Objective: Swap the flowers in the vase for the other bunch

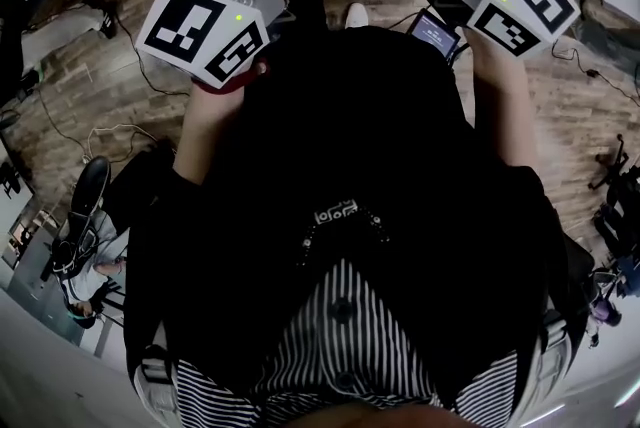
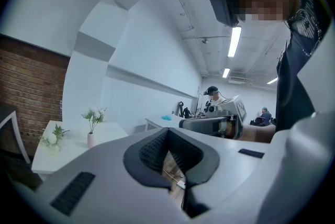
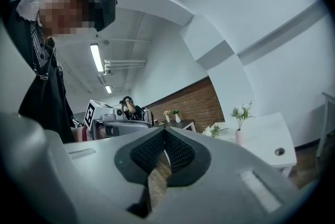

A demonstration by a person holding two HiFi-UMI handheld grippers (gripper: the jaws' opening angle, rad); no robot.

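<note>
A small pink vase (image 2: 91, 140) with white flowers (image 2: 94, 115) stands on a white table (image 2: 112, 131) far off at the left of the left gripper view. The other bunch (image 2: 52, 138) lies on the table left of the vase. The right gripper view shows the same vase (image 3: 239, 137), its flowers (image 3: 241, 112) and the loose bunch (image 3: 213, 131) at the right. My left gripper (image 2: 168, 136) and right gripper (image 3: 165, 135) are both shut and hold nothing. Both are far from the table. In the head view their marker cubes (image 1: 205, 31) (image 1: 522, 8) sit ahead of my body.
Another person wearing a headset (image 2: 212, 93) stands in the background with grippers. A brick wall (image 3: 183, 105) has a dark table with two small vases (image 3: 175, 118) in front of it. Cables (image 1: 100, 131) lie on the wooden floor. A grommet hole (image 3: 280, 152) marks the white table.
</note>
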